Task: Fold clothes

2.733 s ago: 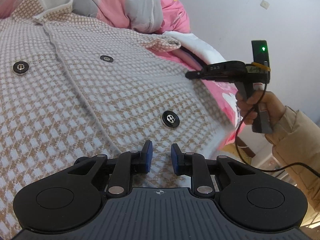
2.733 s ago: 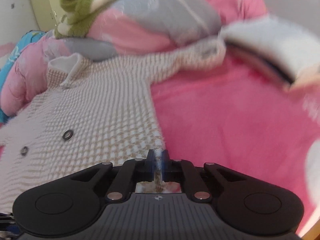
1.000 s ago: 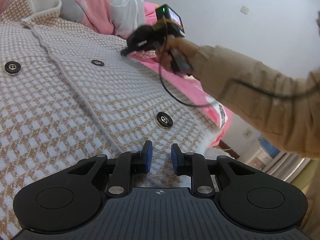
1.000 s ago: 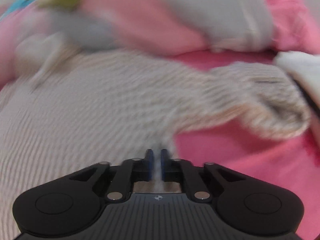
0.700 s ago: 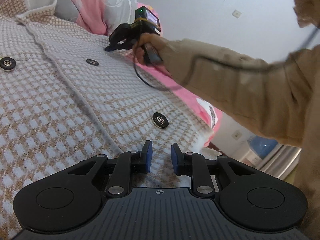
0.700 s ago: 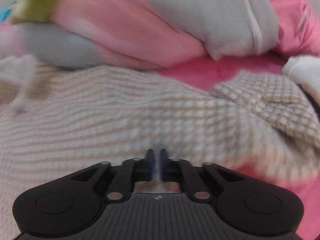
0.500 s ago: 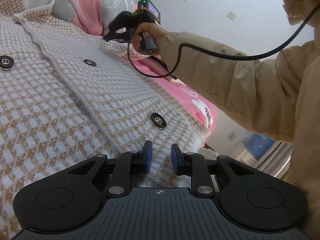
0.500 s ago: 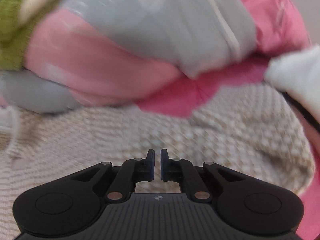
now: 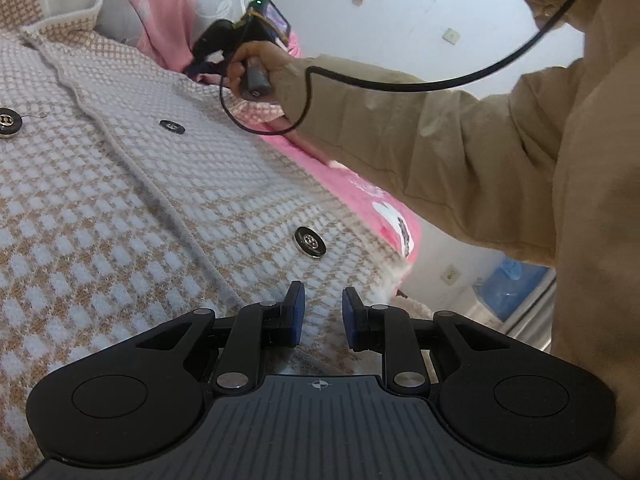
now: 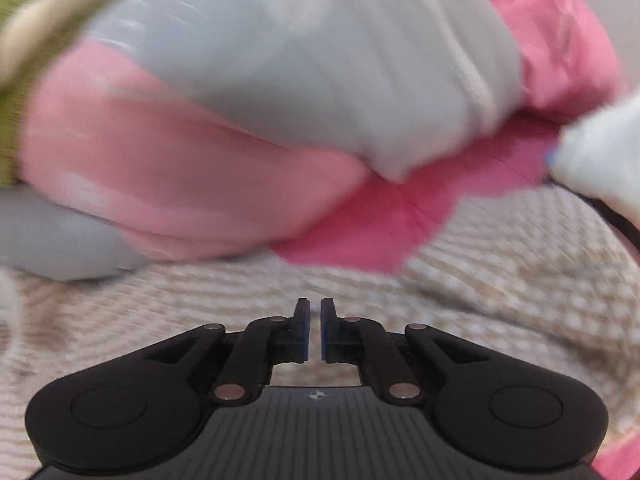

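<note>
Coat: our checked coat (image 9: pixel 168 184) lay flat, front up, over the pink bedding (image 9: pixel 372 196), spread for folding.
Left gripper (image 9: pixel 322 316): by the coat's near hem, jaws parted, gripping nothing.
Right gripper (image 10: pixel 315 330): over the coat's far side by the pillows (image 10: pixel 280 92); jaws had just opened a slit, nothing between them.
Buttons: 3 showed.

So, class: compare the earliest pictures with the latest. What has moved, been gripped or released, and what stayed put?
The right gripper carried the coat's right sleeve up towards the collar, then its jaws just opened slightly, letting go. The left gripper stayed at the hem, jaws apart as before; the coat body hardly shifted.
</note>
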A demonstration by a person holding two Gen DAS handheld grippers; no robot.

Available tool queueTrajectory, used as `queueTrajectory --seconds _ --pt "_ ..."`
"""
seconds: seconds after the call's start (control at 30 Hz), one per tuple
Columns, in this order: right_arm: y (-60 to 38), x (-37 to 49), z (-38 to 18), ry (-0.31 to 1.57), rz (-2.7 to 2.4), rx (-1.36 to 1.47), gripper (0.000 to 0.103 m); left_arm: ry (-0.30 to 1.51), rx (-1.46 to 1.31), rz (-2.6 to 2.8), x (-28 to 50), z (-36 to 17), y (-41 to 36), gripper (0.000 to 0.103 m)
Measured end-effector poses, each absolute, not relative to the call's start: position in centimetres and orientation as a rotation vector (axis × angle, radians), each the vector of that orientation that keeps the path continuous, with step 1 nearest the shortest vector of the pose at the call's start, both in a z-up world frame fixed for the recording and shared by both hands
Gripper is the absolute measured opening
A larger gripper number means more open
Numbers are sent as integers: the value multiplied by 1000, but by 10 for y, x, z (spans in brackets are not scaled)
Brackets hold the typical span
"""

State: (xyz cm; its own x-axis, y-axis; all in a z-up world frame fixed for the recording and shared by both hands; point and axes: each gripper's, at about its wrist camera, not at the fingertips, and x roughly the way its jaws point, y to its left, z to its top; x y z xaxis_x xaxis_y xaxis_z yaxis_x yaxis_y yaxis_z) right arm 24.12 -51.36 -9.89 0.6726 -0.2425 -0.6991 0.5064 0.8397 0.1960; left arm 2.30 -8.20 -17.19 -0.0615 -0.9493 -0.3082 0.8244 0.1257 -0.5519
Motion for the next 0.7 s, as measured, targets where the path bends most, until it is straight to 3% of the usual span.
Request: queueTrajectory --seconds 0.13,0.23,0.33,0.4,0.57,0.7 --pt "-516 273 -118 778 -415 404 11 725 -231 -1478 25 -172 -81 22" --pt "-525 290 -134 761 -459 375 5 728 -240 -1484 26 -173 -80 22" --pt "-522 298 -125 772 -509 351 6 725 -243 -1487 26 -173 -79 22" --pt "-508 297 -113 783 -500 289 12 720 -244 -1487 25 -173 -79 22" --pt "-466 290 -93 767 -230 321 15 711 -247 -1489 24 -174 -77 22" --pt "-456 327 -115 809 -236 372 14 717 -260 -1493 25 -175 -76 22"
